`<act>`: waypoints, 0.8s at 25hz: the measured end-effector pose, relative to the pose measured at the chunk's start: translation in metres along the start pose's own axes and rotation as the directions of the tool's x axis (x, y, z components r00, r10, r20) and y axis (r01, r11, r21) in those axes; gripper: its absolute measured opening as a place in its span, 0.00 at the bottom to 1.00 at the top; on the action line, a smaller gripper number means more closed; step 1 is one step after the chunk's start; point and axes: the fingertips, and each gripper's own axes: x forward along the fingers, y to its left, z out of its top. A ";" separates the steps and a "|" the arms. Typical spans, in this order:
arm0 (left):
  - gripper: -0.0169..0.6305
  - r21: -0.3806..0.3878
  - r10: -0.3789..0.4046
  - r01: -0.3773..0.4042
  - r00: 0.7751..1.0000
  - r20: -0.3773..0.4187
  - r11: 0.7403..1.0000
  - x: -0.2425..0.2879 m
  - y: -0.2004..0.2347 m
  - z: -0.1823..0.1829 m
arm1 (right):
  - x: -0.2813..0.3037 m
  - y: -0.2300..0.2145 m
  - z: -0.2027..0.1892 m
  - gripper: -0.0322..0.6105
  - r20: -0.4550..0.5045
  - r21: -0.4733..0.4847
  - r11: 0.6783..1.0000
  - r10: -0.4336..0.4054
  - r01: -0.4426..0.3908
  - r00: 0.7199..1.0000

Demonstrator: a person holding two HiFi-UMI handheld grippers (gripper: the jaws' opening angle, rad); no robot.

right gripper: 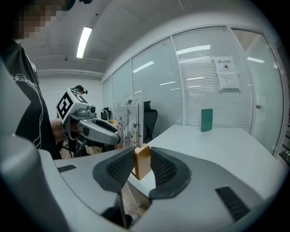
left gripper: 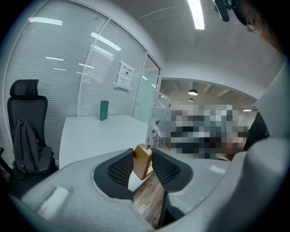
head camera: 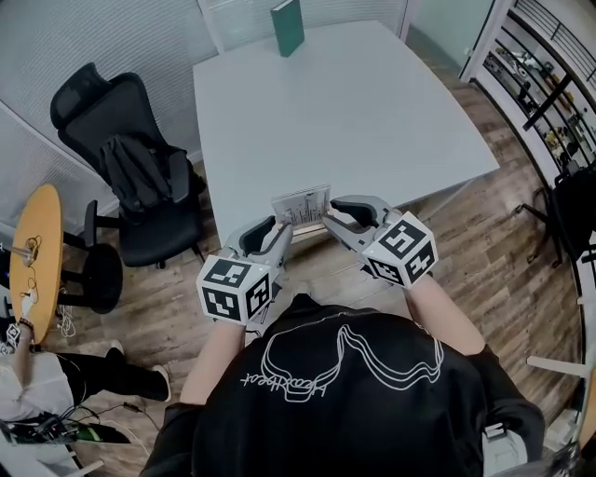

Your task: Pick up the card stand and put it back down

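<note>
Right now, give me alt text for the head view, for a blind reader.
A person in a black shirt grips a card stand by its ends with the left claw and right claw, at the near edge of a white table. A green book stands at the far edge; a black office chair sits left.

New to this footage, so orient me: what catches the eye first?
The left gripper and right gripper each clamp a wooden end of the card stand at the near edge of the white table. A green slab stands upright alone at its far edge, and a black office chair sits beside its left side.
</note>
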 end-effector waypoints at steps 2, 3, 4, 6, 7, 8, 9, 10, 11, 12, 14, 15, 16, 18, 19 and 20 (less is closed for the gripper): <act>0.23 0.000 -0.004 0.004 1.000 -0.002 1.000 0.006 0.006 0.003 | 0.006 -0.007 0.000 0.23 -0.002 0.002 1.000 -0.005 0.005 1.000; 0.23 0.000 -0.007 0.007 1.000 -0.003 1.000 0.010 0.009 0.004 | 0.008 -0.010 0.000 0.23 -0.003 -0.001 1.000 -0.010 0.010 1.000; 0.23 0.001 -0.010 0.010 1.000 -0.004 1.000 0.014 0.012 0.005 | 0.011 -0.014 0.000 0.23 -0.005 -0.007 1.000 -0.017 0.017 1.000; 0.23 0.003 -0.014 0.014 1.000 -0.008 1.000 0.022 0.019 0.005 | 0.018 -0.021 0.000 0.22 -0.007 -0.017 0.999 -0.030 0.030 1.000; 0.23 0.003 -0.015 0.015 1.000 -0.011 1.000 0.025 0.023 0.005 | 0.022 -0.025 0.000 0.22 -0.009 -0.018 0.999 -0.034 0.034 0.999; 0.23 0.003 -0.016 0.016 1.000 -0.015 1.000 0.029 0.027 0.005 | 0.026 -0.028 -0.001 0.22 -0.012 -0.017 0.999 -0.037 0.036 0.999; 0.23 0.001 -0.017 0.017 1.000 -0.018 1.000 0.033 0.032 0.005 | 0.030 -0.032 -0.002 0.22 -0.016 -0.015 0.999 -0.038 0.038 0.999; 0.23 -0.002 -0.019 0.018 1.000 -0.021 1.000 0.037 0.036 0.004 | 0.034 -0.035 -0.003 0.22 -0.019 -0.013 0.999 -0.039 0.039 0.999; 0.23 -0.007 -0.021 0.021 1.000 -0.023 1.000 0.041 0.041 0.004 | 0.039 -0.039 -0.003 0.22 -0.022 -0.012 0.999 -0.040 0.039 0.999; 0.23 -0.013 -0.024 0.024 0.999 -0.026 1.000 0.045 0.046 0.004 | 0.044 -0.043 -0.004 0.22 -0.024 -0.010 0.999 -0.040 0.040 0.999; 0.23 -0.022 -0.026 0.025 0.999 -0.034 0.999 0.053 0.057 0.002 | 0.056 -0.051 -0.007 0.22 -0.027 -0.003 0.999 -0.041 0.041 0.999; 0.23 -0.025 -0.026 0.025 0.999 -0.039 0.999 0.057 0.062 0.001 | 0.061 -0.054 -0.009 0.22 -0.030 0.004 0.999 -0.040 0.040 0.999; 0.23 -0.029 -0.026 0.025 0.999 -0.045 0.999 0.061 0.068 -0.001 | 0.067 -0.058 -0.011 0.22 -0.033 0.012 0.999 -0.038 0.038 0.999; 0.23 -0.039 -0.028 0.025 0.998 -0.060 0.999 0.070 0.078 -0.003 | 0.078 -0.065 -0.016 0.22 -0.043 0.029 0.999 -0.034 0.036 0.999; 0.23 -0.044 -0.029 0.026 0.997 -0.066 0.999 0.073 0.083 -0.005 | 0.084 -0.068 -0.018 0.22 -0.048 0.035 0.999 -0.033 0.035 0.998; 0.23 -0.048 -0.030 0.026 0.997 -0.072 0.999 0.077 0.088 -0.007 | 0.089 -0.071 -0.020 0.22 -0.053 0.039 0.999 -0.032 0.034 0.998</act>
